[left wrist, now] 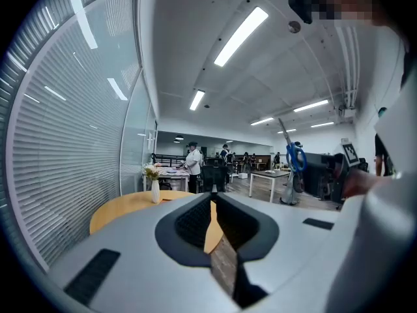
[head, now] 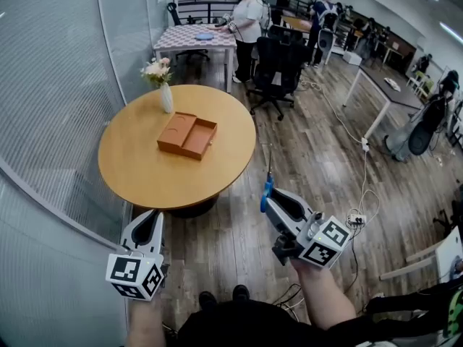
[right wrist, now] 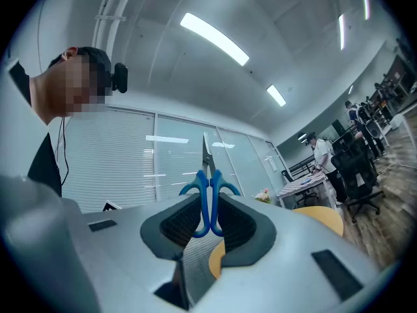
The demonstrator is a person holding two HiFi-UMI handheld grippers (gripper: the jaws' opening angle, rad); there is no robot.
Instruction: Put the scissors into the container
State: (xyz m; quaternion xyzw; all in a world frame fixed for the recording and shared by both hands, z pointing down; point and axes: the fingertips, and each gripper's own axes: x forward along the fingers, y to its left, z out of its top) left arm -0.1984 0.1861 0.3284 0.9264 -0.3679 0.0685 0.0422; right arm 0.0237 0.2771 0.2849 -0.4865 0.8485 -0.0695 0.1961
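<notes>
An orange two-compartment container (head: 189, 137) lies empty on the round wooden table (head: 145, 172), past its middle. My right gripper (head: 271, 202) hangs off the table's near right edge, shut on blue-handled scissors (head: 267, 186). In the right gripper view the scissors (right wrist: 208, 197) stand between the jaws, handles clamped and blades pointing up. The left gripper view shows the scissors (left wrist: 296, 156) off to the right. My left gripper (head: 150, 221) is below the table's near edge. It is shut (left wrist: 212, 199) with nothing in it.
A white vase of flowers (head: 166, 91) stands at the table's far left edge. A glass wall with blinds (head: 51, 107) curves round the left. Black office chairs (head: 278, 63), a person (head: 247, 20) at a patterned table and floor cables (head: 358, 219) are beyond and right.
</notes>
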